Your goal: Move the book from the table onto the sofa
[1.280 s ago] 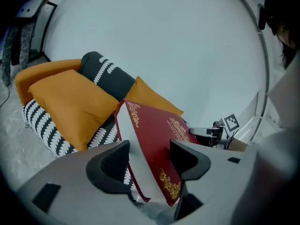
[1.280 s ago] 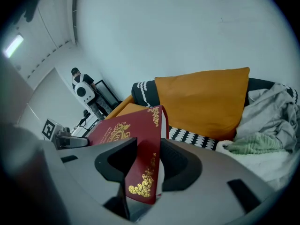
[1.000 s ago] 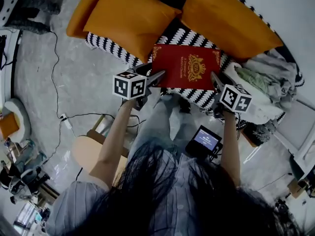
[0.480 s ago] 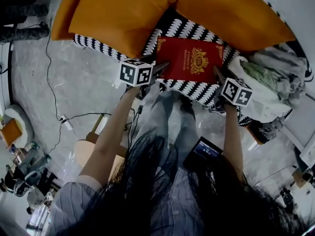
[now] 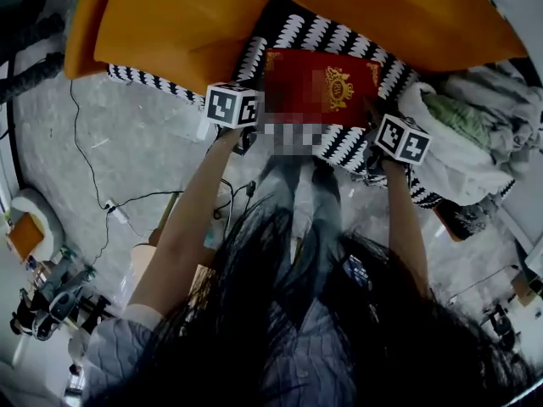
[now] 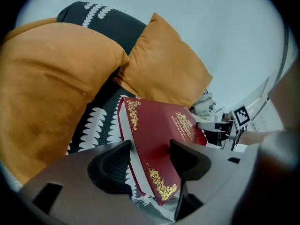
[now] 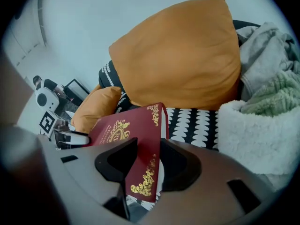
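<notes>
The red book (image 5: 339,87) with gilt ornament sits in the upper centre of the head view, over the front of the sofa (image 5: 339,36), on the seat's black-and-white patterned cover. It is held at both short ends. The left tongs (image 6: 150,161) are closed on the book's left end, one jaw on the cover and the other on the underside. The right tongs (image 7: 147,163) are closed on the opposite end in the same manner. In both gripper views the book is tilted; whether it touches the seat cannot be told. Two orange cushions (image 5: 170,24) lean against the sofa back behind the book. A heap of pale cloth (image 5: 458,125) lies on the seat at the right of the frame, just beside the right tongs.
</notes>
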Action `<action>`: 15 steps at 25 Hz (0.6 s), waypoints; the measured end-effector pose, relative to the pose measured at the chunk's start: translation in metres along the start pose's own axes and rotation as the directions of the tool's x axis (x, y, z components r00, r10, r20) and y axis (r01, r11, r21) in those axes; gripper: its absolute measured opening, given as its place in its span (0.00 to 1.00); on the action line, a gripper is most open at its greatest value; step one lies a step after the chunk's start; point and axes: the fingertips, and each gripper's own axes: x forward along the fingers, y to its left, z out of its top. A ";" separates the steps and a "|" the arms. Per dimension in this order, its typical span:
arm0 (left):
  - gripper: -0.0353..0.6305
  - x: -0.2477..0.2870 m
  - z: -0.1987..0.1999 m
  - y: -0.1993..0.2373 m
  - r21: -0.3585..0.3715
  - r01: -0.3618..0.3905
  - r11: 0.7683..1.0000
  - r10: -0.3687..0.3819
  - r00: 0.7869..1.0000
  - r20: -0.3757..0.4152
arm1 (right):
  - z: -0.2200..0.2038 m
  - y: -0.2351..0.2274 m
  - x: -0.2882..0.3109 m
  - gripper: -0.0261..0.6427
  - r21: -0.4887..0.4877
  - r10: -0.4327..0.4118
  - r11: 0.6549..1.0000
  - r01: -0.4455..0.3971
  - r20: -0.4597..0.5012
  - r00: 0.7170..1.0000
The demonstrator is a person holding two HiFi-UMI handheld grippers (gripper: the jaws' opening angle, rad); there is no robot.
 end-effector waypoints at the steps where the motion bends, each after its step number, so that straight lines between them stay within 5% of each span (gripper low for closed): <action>1: 0.46 0.005 -0.001 0.003 -0.006 -0.001 1.000 0.001 1.000 -0.005 | -0.001 -0.002 0.003 0.28 0.004 -0.002 1.000 0.002 0.000 1.000; 9: 0.46 0.041 -0.014 0.019 -0.060 -0.062 0.996 0.057 0.995 -0.078 | -0.011 -0.019 0.029 0.28 0.040 -0.045 0.998 0.044 0.022 0.999; 15: 0.46 0.047 -0.017 0.026 -0.144 -0.086 0.986 0.076 0.994 -0.078 | -0.025 -0.035 0.040 0.28 0.030 -0.061 0.998 0.062 -0.049 0.997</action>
